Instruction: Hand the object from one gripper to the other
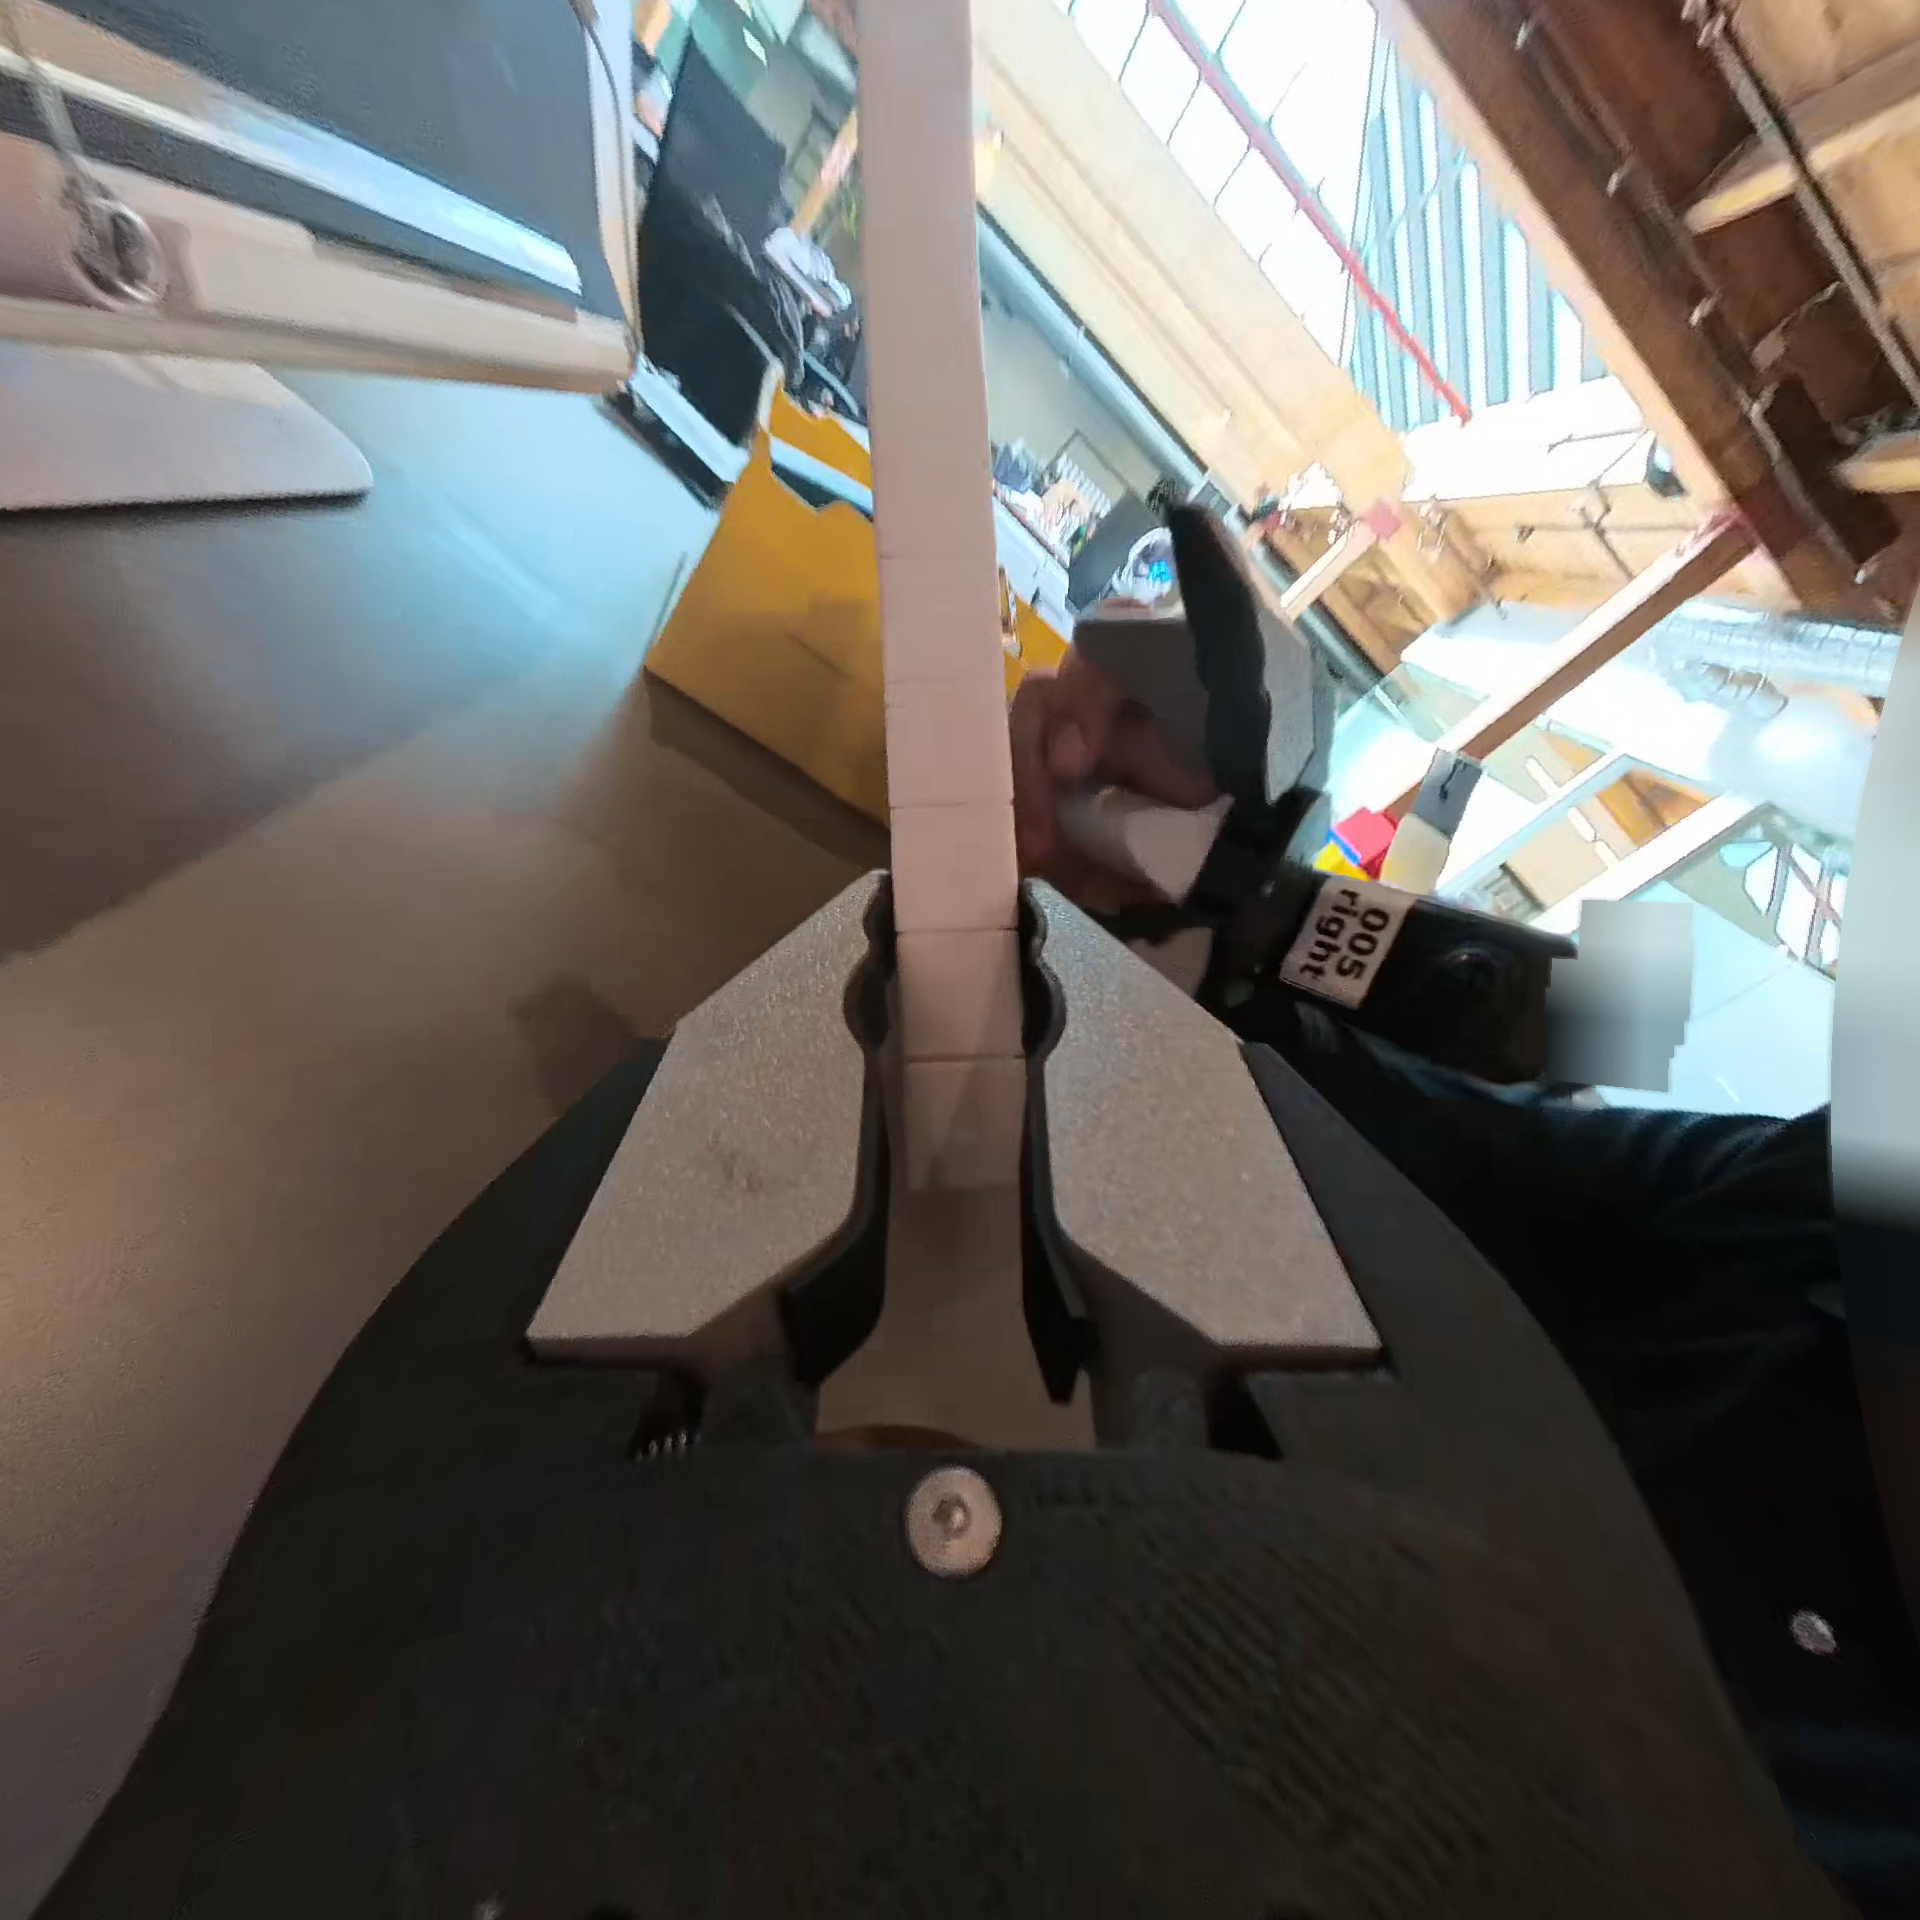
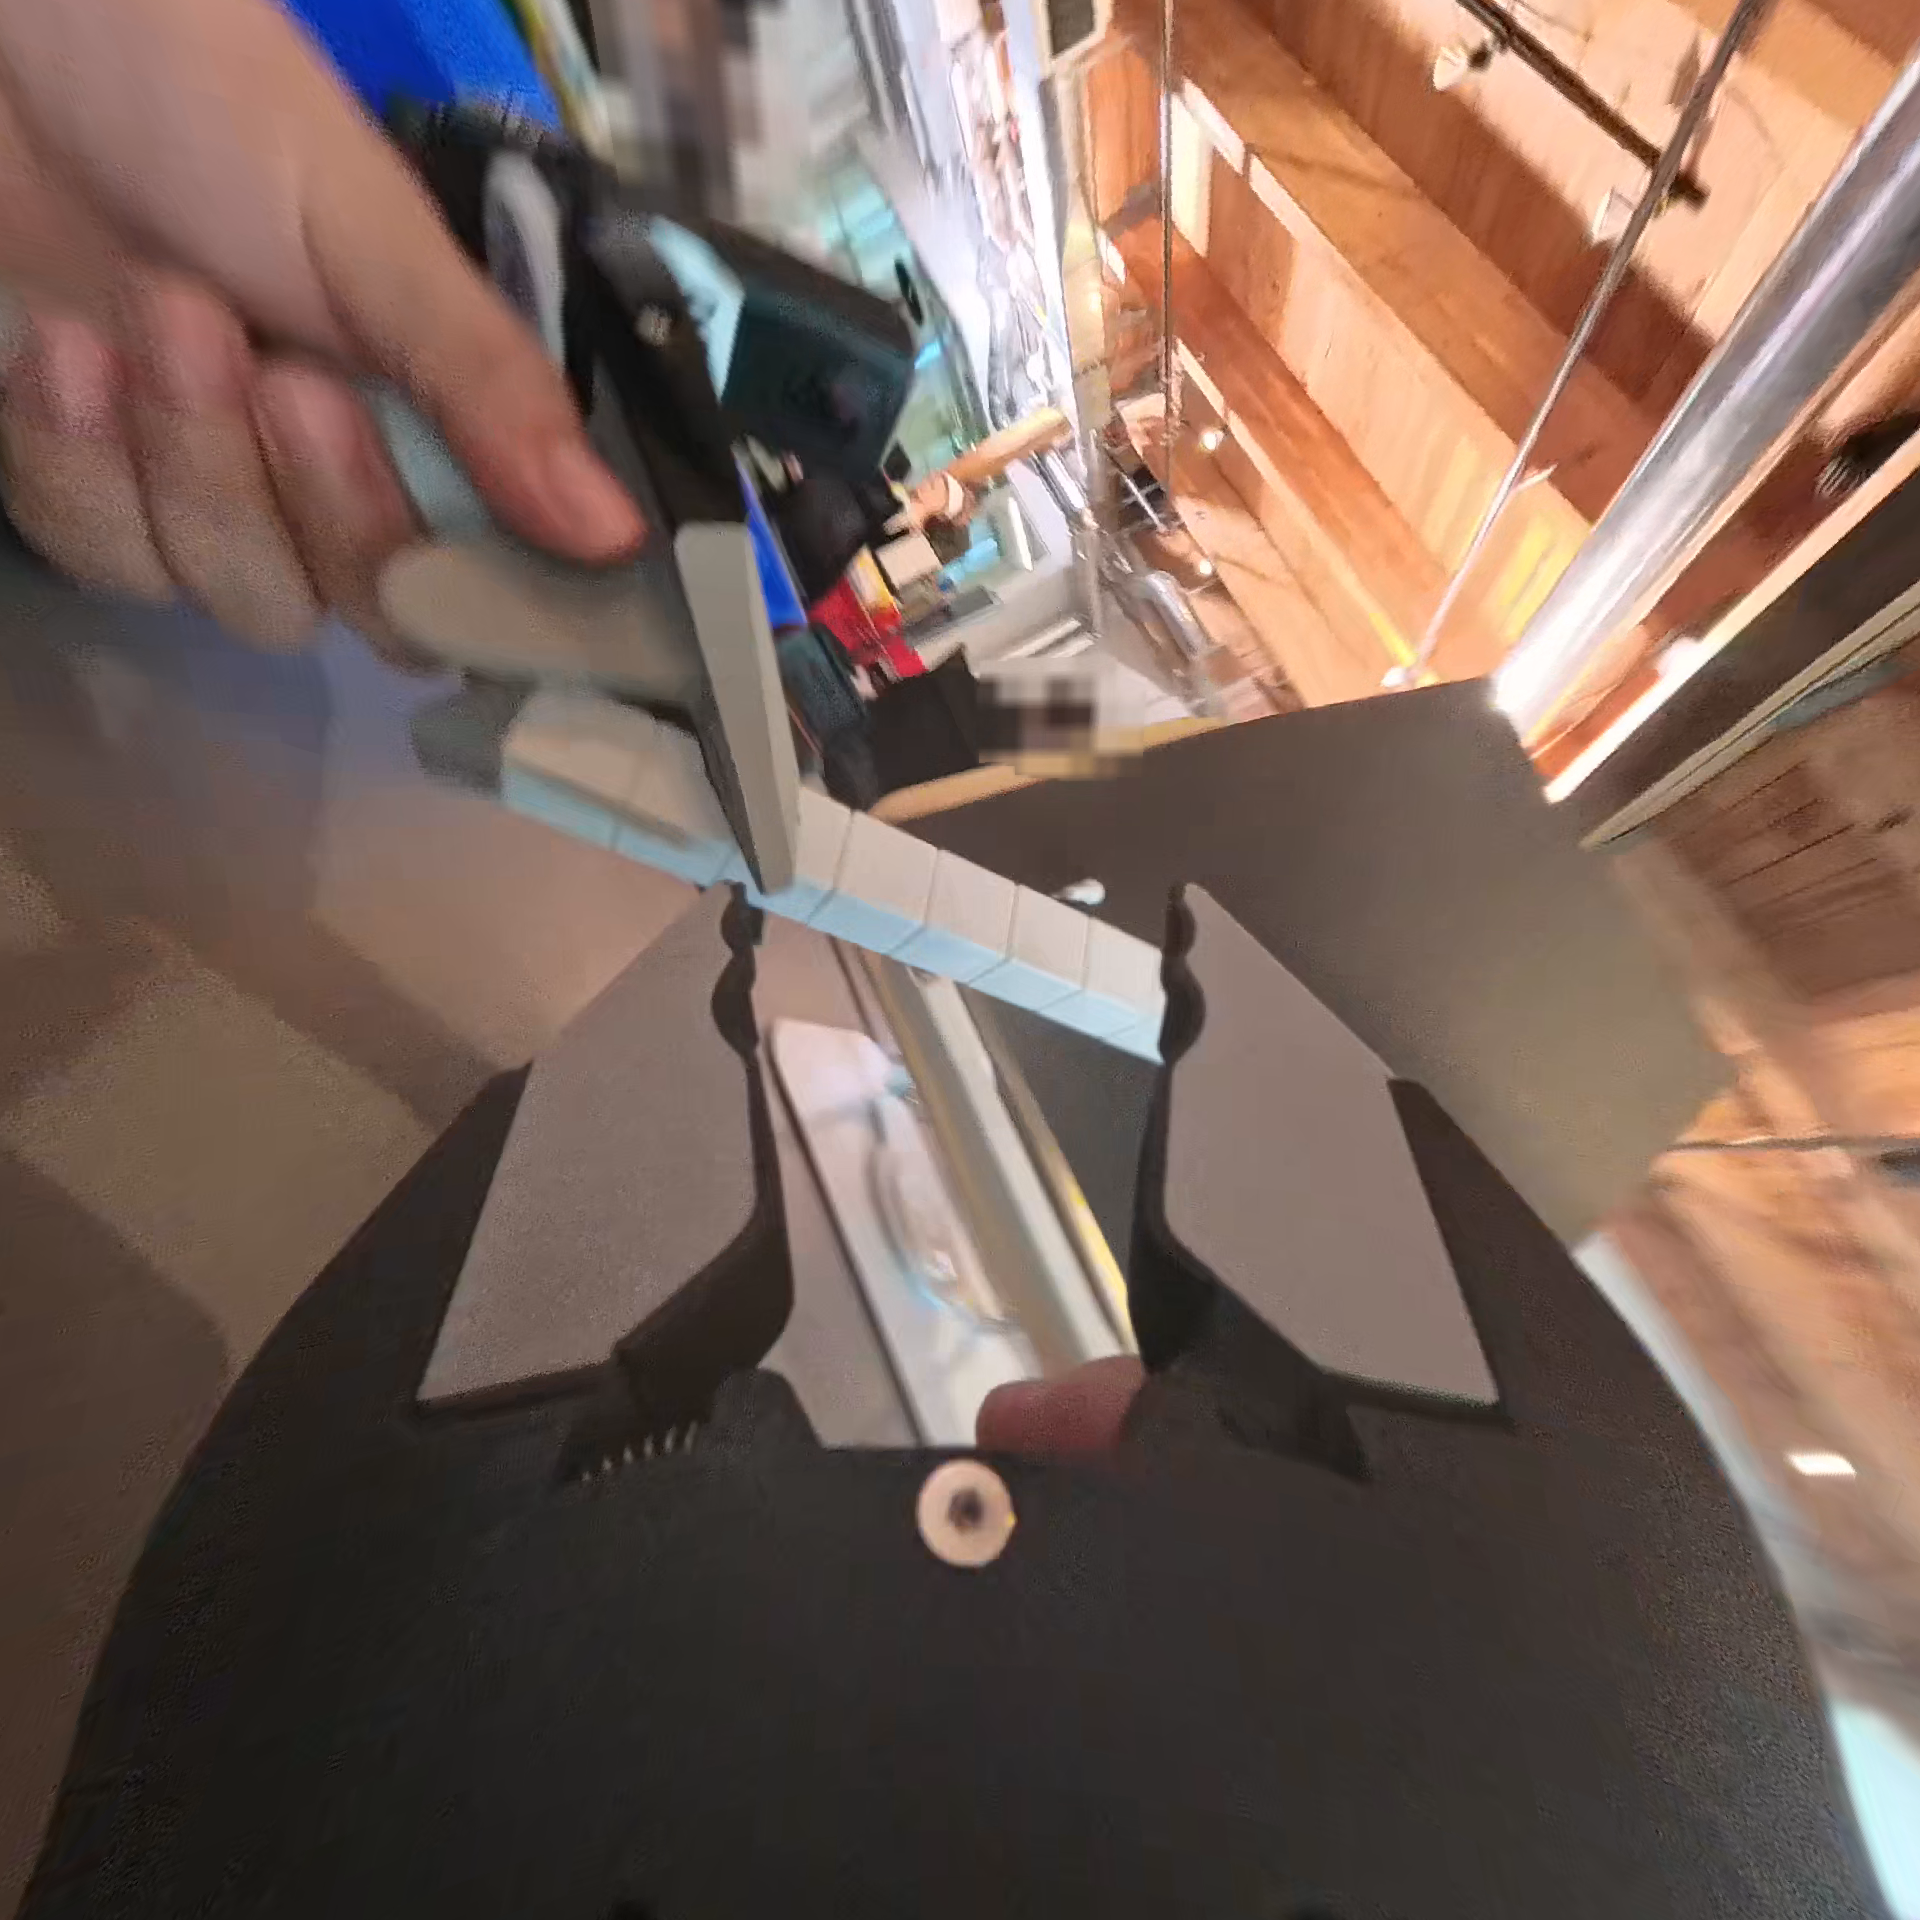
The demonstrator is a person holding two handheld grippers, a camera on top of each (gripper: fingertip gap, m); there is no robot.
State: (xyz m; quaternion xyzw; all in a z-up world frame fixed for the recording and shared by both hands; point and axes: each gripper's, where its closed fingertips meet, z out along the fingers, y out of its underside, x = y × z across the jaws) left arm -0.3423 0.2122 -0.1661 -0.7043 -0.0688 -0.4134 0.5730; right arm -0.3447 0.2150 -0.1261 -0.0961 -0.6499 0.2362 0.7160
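Note:
A long white segmented bar (image 1: 935, 520) runs straight ahead from my left gripper (image 1: 956, 914), which is shut on its near end. My right gripper (image 1: 1247, 727) shows to the right of the bar, held by a hand. In the right wrist view, my right gripper (image 2: 956, 914) is open with its jaws wide apart. The white bar (image 2: 935, 883) lies slanted across the gap at its fingertips, and its free end reaches the right finger. The left gripper's grey finger (image 2: 743, 727) clamps the bar at upper left, with a hand (image 2: 260, 312) behind it.
A dark tabletop (image 1: 312, 675) lies below. A flat grey monitor base (image 1: 156, 436) sits at left and a yellow box (image 1: 769, 623) stands behind the bar. A shiny metal pole (image 2: 1714, 364) runs at right. The right wrist view is motion-blurred.

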